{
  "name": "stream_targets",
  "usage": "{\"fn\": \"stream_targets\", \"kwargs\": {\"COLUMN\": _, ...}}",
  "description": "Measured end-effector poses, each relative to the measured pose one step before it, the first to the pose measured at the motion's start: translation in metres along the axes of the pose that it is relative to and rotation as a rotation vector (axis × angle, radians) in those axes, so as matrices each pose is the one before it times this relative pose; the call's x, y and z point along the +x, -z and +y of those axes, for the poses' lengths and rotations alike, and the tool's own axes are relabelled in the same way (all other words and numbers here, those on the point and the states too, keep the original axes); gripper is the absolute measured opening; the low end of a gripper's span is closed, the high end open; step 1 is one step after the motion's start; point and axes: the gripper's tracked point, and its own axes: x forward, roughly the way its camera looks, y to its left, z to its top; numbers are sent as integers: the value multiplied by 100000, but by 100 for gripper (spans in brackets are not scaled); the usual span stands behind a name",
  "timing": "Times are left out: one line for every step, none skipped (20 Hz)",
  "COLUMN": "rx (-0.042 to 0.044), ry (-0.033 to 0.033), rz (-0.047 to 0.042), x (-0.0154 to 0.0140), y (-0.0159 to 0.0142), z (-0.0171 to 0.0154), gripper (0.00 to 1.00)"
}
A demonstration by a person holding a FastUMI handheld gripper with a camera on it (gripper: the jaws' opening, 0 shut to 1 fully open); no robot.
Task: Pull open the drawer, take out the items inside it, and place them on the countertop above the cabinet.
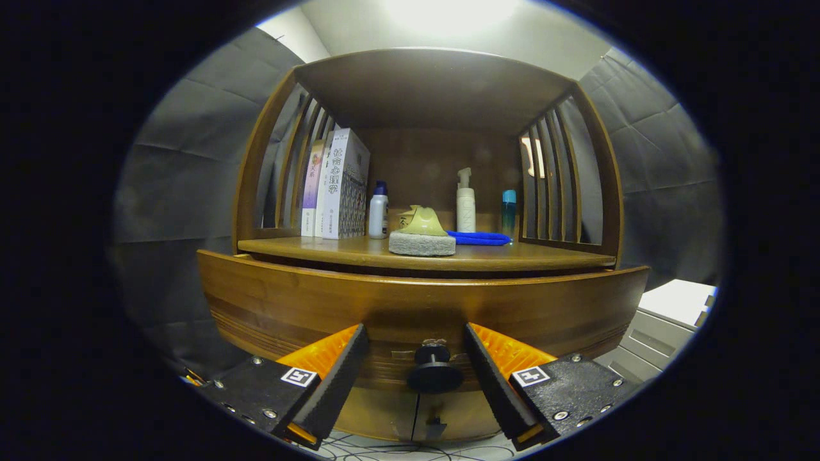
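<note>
The wooden drawer front (416, 304) curves across just ahead of me, below the countertop (512, 257). A dark gap runs between the drawer's top edge and the countertop, and the drawer's inside is hidden. Its black round knob (434, 372) sits between my two fingers, with a gap on each side. My gripper (415, 328) is open, and neither finger touches the knob.
On the countertop stand books (336, 186), a white bottle (378, 214), a pump bottle (466, 203), a teal bottle (508, 210), a grey sponge (422, 243) under a yellowish object (425, 221), and a blue cloth (479, 238). A white drawer unit (666, 317) stands to the right. Cables (410, 450) lie on the floor.
</note>
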Motion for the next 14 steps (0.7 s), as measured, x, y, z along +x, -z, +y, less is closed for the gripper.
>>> {"fn": "stream_targets", "kwargs": {"rx": -209, "ry": -38, "rz": -215, "x": 342, "y": -35, "z": -45, "gripper": 95}}
{"fn": "stream_targets", "kwargs": {"rx": -534, "ry": -44, "rz": 29, "x": 299, "y": 43, "z": -1, "gripper": 95}}
{"fn": "stream_targets", "kwargs": {"rx": -712, "ry": 24, "rz": 156, "x": 330, "y": -4, "z": -23, "gripper": 95}}
{"fn": "stream_targets", "kwargs": {"rx": -614, "ry": 67, "rz": 127, "x": 372, "y": 12, "z": -24, "gripper": 95}}
{"fn": "stream_targets", "kwargs": {"rx": -554, "ry": 25, "rz": 361, "x": 377, "y": 23, "z": 0, "gripper": 95}}
{"fn": "stream_targets", "kwargs": {"rx": -289, "ry": -1, "rz": 316, "x": 324, "y": -23, "z": -18, "gripper": 95}}
{"fn": "stream_targets", "kwargs": {"rx": 64, "ry": 55, "rz": 232, "x": 302, "y": -28, "z": -22, "gripper": 95}}
{"fn": "stream_targets", "kwargs": {"rx": 233, "ry": 96, "rz": 34, "x": 323, "y": 5, "z": -6, "gripper": 95}}
{"fn": "stream_targets", "kwargs": {"rx": 490, "ry": 120, "rz": -8, "x": 382, "y": -78, "z": -17, "gripper": 95}}
{"fn": "stream_targets", "kwargs": {"rx": 570, "ry": 134, "rz": -110, "x": -150, "y": 72, "z": 270, "gripper": 95}}
{"fn": "stream_targets", "kwargs": {"rx": 491, "ry": -38, "rz": 199, "x": 360, "y": -32, "z": -2, "gripper": 95}}
{"fn": "stream_targets", "kwargs": {"rx": 564, "ry": -294, "rz": 175, "x": 326, "y": -29, "z": 25, "gripper": 95}}
{"fn": "stream_targets", "kwargs": {"rx": 680, "ry": -390, "rz": 138, "x": 323, "y": -63, "z": 3, "gripper": 95}}
{"fn": "stream_targets", "kwargs": {"rx": 632, "ry": -131, "rz": 305, "x": 364, "y": 29, "z": -26, "gripper": 95}}
